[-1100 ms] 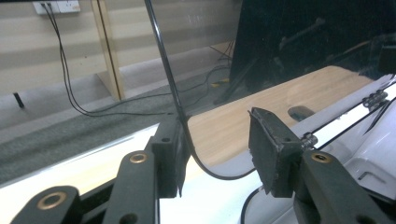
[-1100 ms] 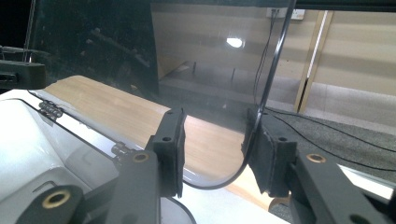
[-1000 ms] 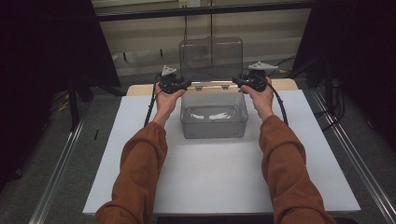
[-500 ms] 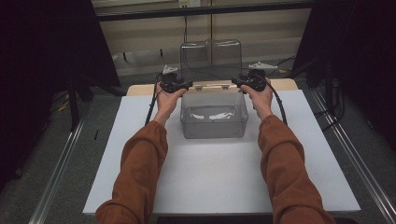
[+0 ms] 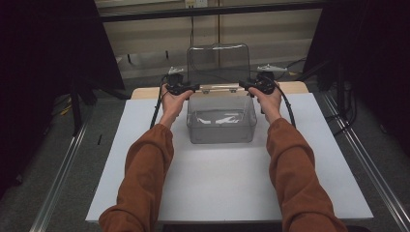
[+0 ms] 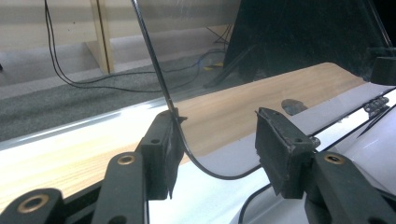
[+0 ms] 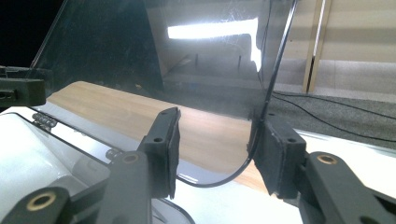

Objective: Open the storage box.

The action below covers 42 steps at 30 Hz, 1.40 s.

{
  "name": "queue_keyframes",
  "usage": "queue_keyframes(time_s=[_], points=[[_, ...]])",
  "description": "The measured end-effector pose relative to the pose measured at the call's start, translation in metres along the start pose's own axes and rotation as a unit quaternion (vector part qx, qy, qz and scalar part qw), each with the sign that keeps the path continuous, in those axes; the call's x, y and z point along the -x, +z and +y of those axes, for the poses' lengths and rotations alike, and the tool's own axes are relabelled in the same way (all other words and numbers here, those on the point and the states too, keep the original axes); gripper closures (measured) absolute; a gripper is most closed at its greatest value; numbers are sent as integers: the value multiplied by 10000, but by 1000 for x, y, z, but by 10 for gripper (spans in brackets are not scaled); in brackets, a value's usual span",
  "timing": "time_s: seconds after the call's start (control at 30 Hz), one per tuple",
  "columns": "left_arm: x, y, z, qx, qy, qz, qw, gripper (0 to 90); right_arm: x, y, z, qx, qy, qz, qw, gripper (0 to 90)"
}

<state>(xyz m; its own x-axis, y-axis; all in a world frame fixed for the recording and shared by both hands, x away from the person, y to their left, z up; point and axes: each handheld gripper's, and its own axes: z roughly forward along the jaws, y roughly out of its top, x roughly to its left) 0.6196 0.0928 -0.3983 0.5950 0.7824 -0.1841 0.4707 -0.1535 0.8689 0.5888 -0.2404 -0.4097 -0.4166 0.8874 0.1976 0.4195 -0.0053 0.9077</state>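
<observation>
Clear plastic box (image 5: 221,124) sits on the white table (image 5: 227,193), toward 12 o'clock from the table's middle, with a tan board (image 5: 295,87) just behind it. Its transparent lid (image 5: 218,63) stands upright on hinges along the back rim, so the inside is open from above. Something pale lies at the bottom; too dim to say what.

Left gripper (image 5: 185,88) is at the lid's lower corner, about 9 o'clock of the hinge line; right gripper (image 5: 252,85) mirrors it at 3 o'clock. One on each side probably keeps the thin lid from twisting as it swings.

Left gripper view: jaws have just been opening. The lid's rounded edge (image 6: 187,144) passes between the fingers (image 6: 161,154), lying against the left pad with clear space to the other. No pinch.

Right gripper view: same picture reversed. Jaws have just been opening, the lid corner (image 7: 243,168) runs down against the right-hand pad (image 7: 275,156), and the left one stands clear.

Judgement: the lid balances past vertical on its own, so both hands are letting go; next is likely backing the grippers off sideways without nudging it shut.
</observation>
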Motion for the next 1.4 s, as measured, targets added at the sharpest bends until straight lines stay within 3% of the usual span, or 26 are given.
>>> queue_keyframes(time_s=[0.17,0.43,0.7,0.9,1.4], points=[[0,0,0,-45,9,13,10000,490,0,0,0,-40,58,18,10000,518],[-1,2,-1,-99,-251,-13,9996,478,0,4,3,-230,145,37,9996,483],[-2,3,-1,-135,-274,-43,9995,456,1,5,3,-303,239,48,9992,473],[-3,5,-1,-189,-459,-37,9988,450,2,7,2,-354,404,63,9985,458],[-2,5,0,-278,-504,47,9983,440,2,9,2,-477,619,107,9969,431]])
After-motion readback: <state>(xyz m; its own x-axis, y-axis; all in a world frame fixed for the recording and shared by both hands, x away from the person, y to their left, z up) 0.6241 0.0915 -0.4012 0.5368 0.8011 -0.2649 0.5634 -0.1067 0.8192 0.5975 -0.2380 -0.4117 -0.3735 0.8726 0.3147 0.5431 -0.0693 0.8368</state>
